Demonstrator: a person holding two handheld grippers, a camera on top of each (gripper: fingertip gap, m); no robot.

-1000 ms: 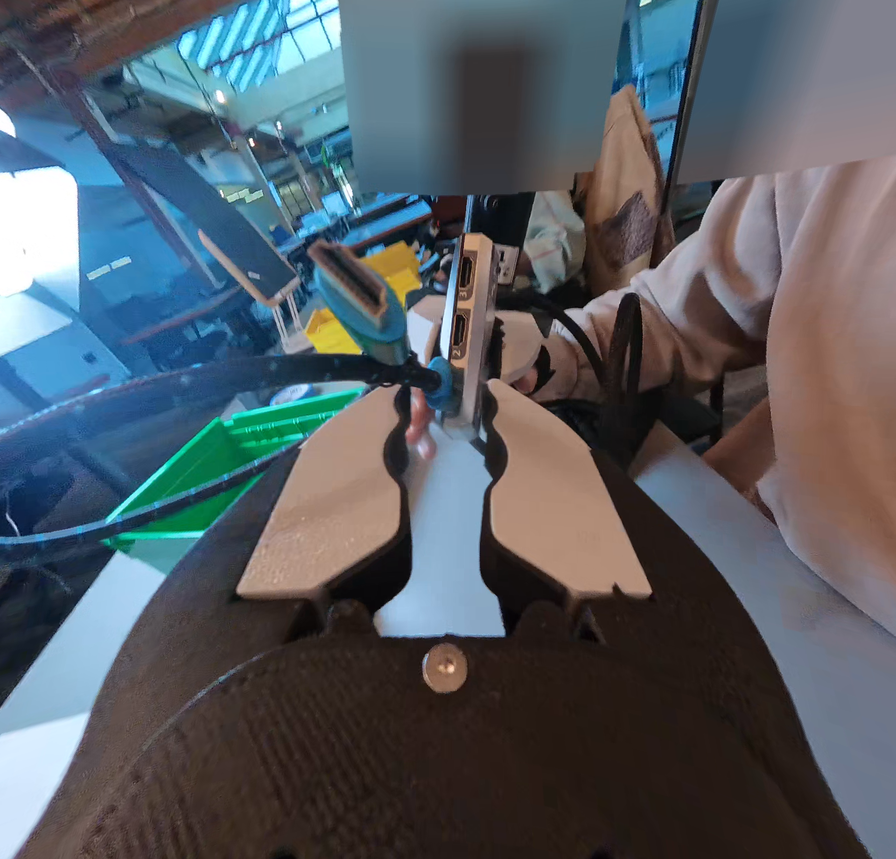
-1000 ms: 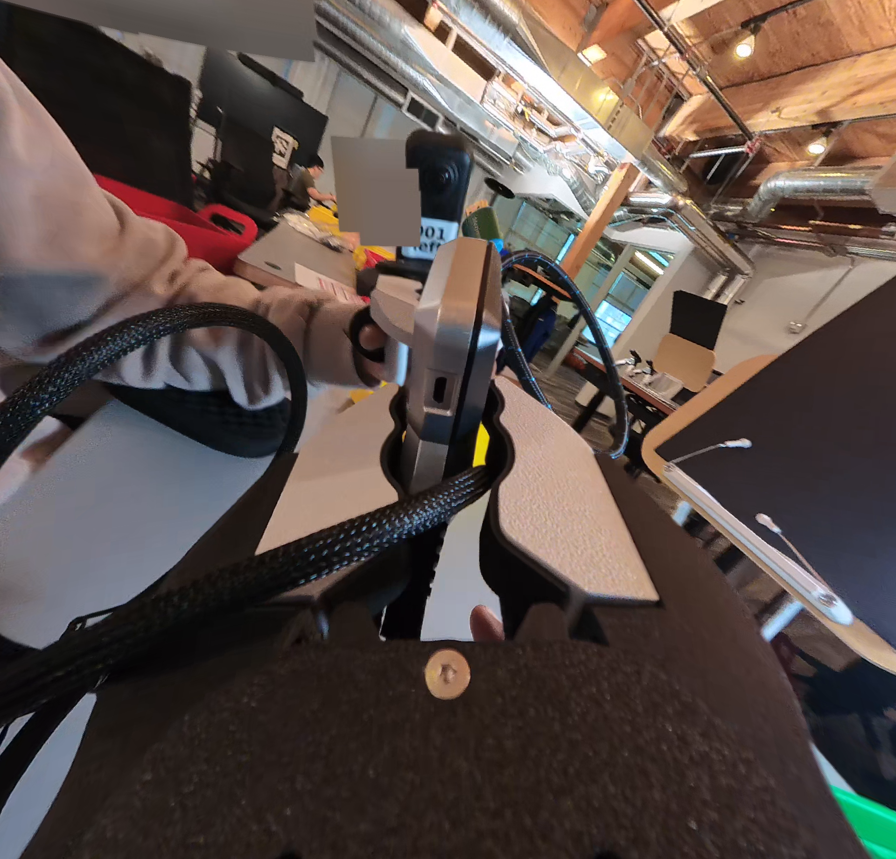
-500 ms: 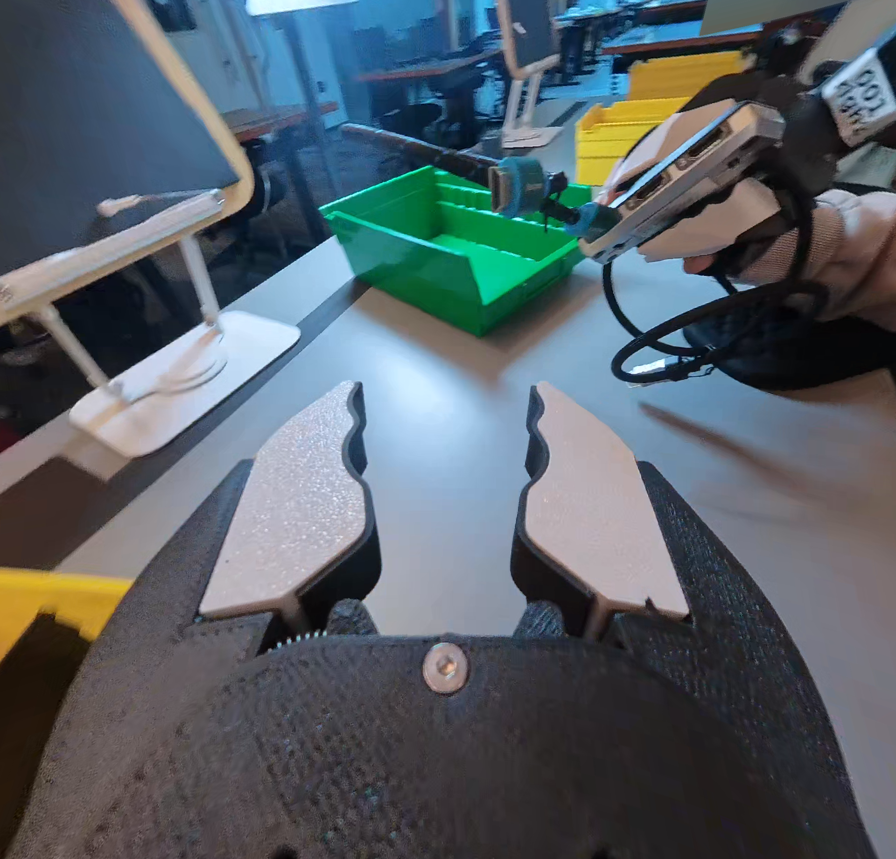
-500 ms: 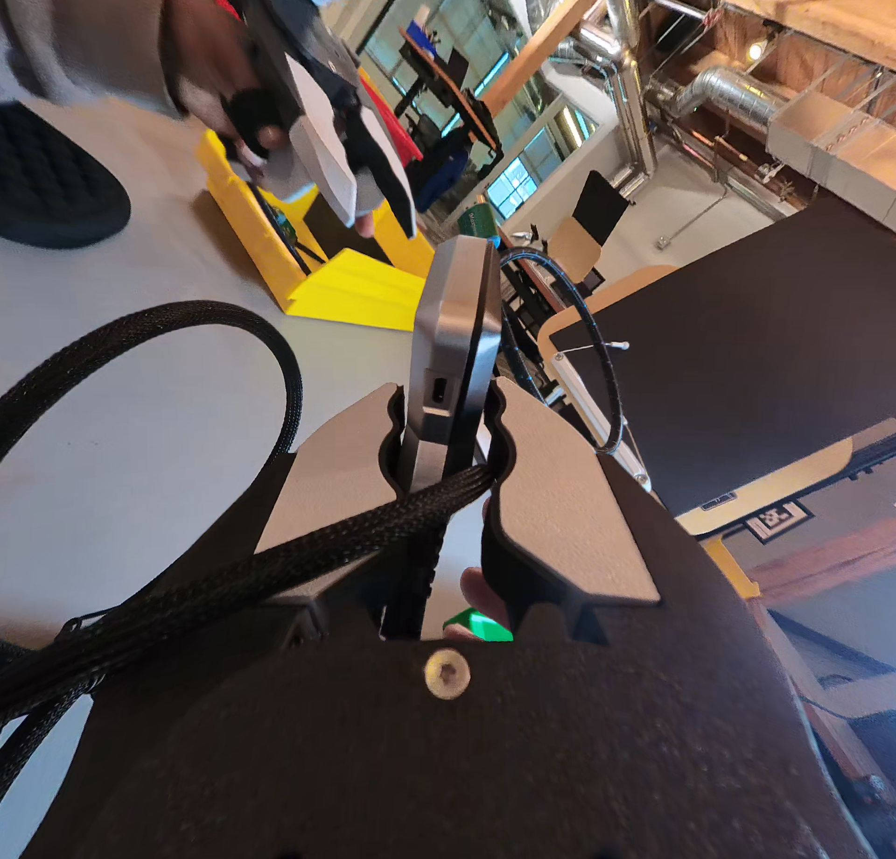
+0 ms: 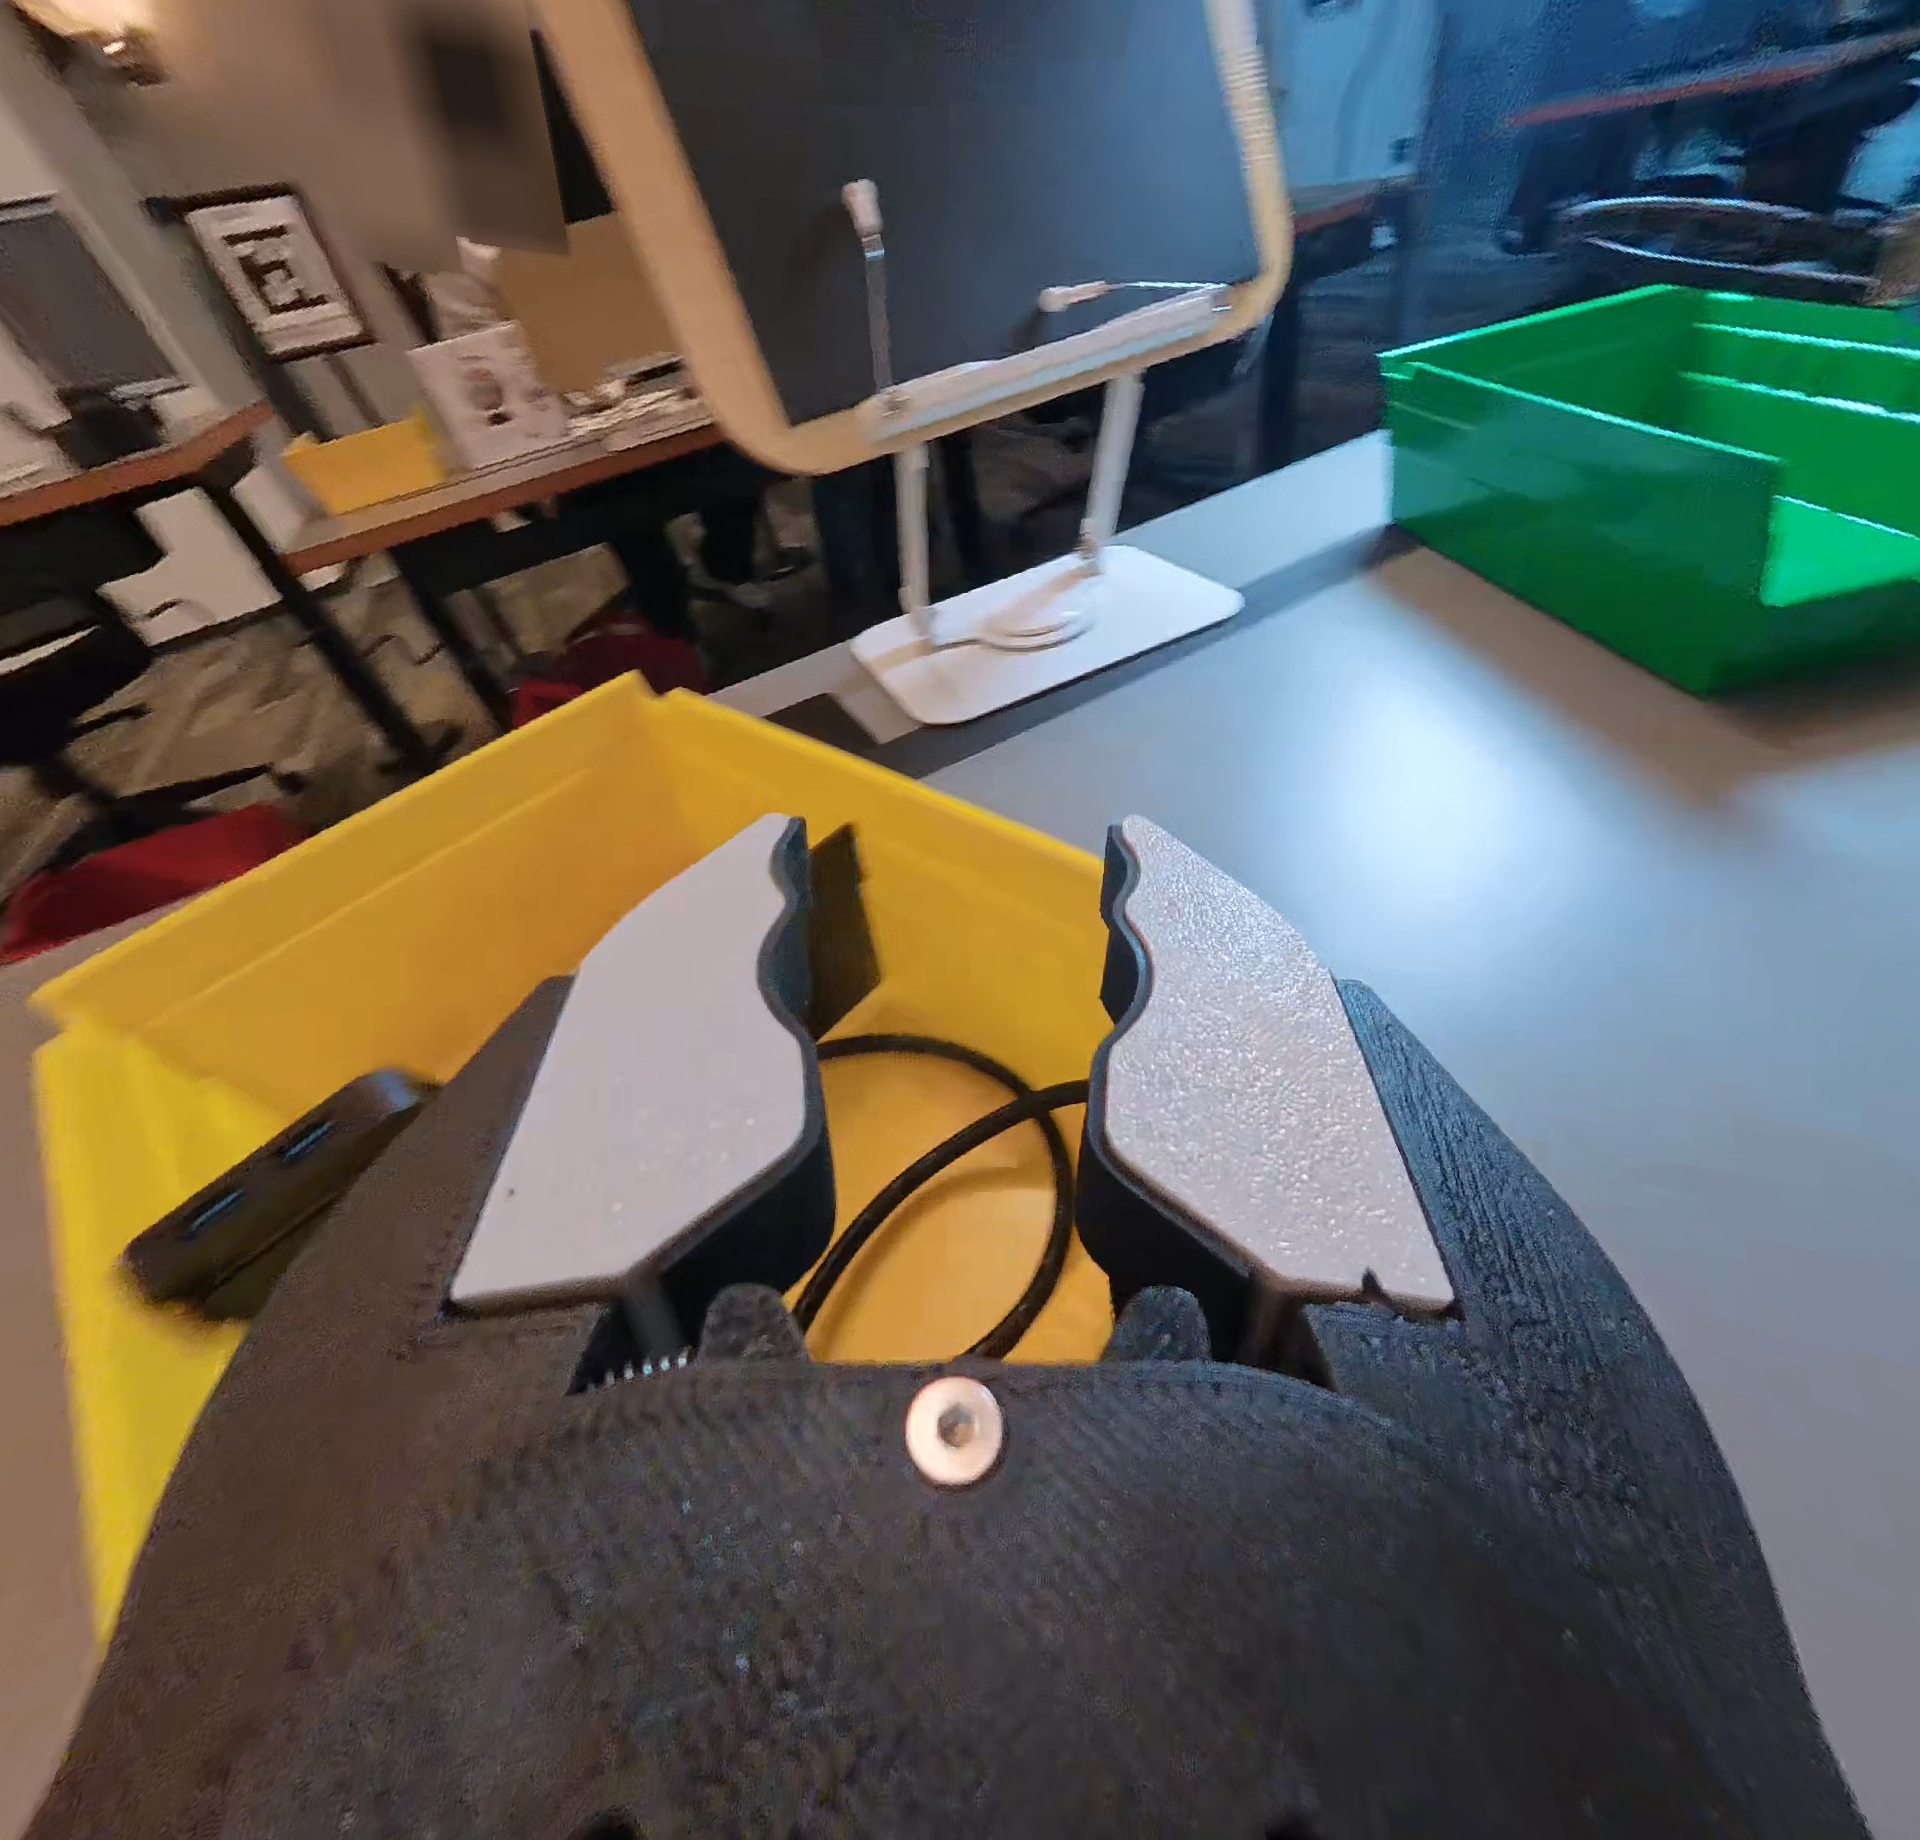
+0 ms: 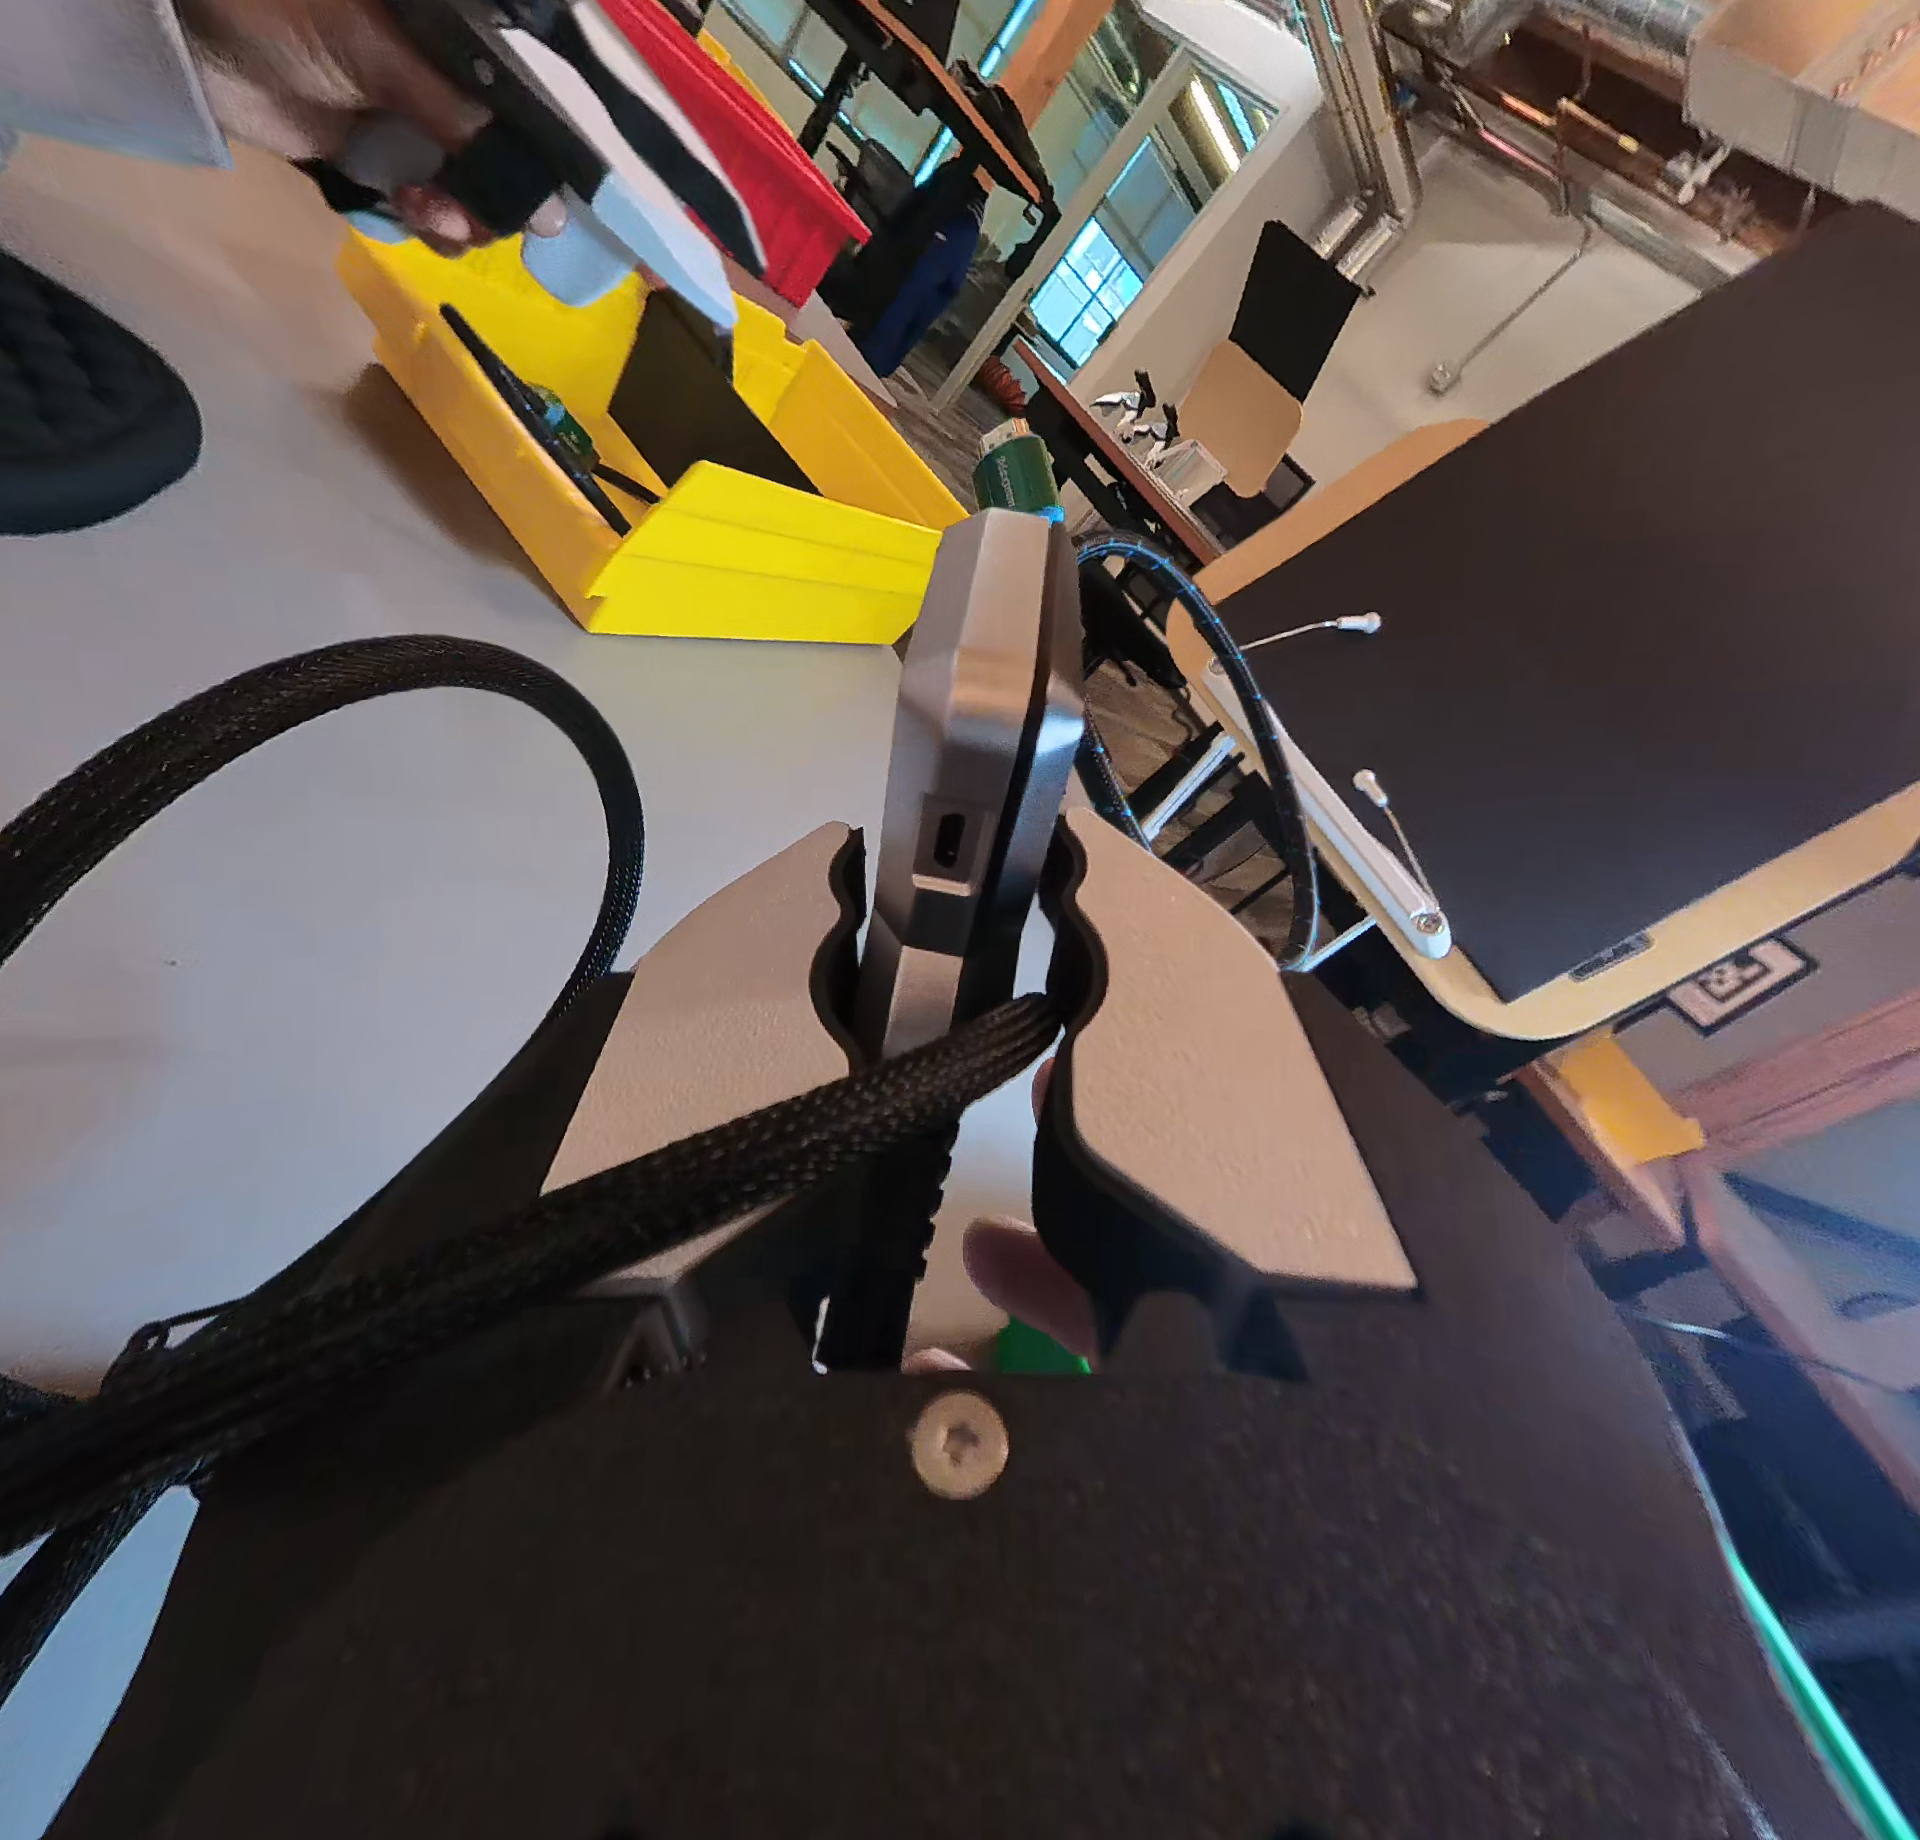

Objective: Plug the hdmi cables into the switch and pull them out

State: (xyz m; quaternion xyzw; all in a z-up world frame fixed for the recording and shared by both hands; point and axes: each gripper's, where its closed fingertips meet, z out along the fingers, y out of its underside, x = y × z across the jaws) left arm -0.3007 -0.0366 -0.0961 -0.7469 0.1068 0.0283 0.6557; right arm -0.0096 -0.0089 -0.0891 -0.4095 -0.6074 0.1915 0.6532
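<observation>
My right gripper (image 6: 956, 834) is shut on the silver HDMI switch (image 6: 977, 710) and holds it on edge above the grey table (image 6: 312, 959). A thick black braided cable (image 6: 416, 668) leaves the switch's near end and loops to the left. A green-blue HDMI plug (image 6: 1013, 476) sits at the switch's far end, and its thin dark cable (image 6: 1288, 751) curves down on the right. My left gripper (image 5: 951, 845) is open and empty over a yellow bin (image 5: 312, 917). It also shows in the right wrist view (image 6: 665, 232), above that bin (image 6: 769, 575).
The yellow bin holds a thin black cable (image 5: 935, 1167), a black hub (image 5: 260, 1198) and a black divider (image 5: 842, 917). A green bin (image 5: 1662, 502) stands at the far right. A dark board on a white stand (image 5: 1049, 637) is at the table's edge. A black pad (image 6: 73, 408) lies at the left. Spacing between my two grippers at the tips: around 30 cm.
My left gripper let go near the switch, swung away to the left across the table, and now hangs open over the yellow bin. My right gripper keeps hold of the switch.
</observation>
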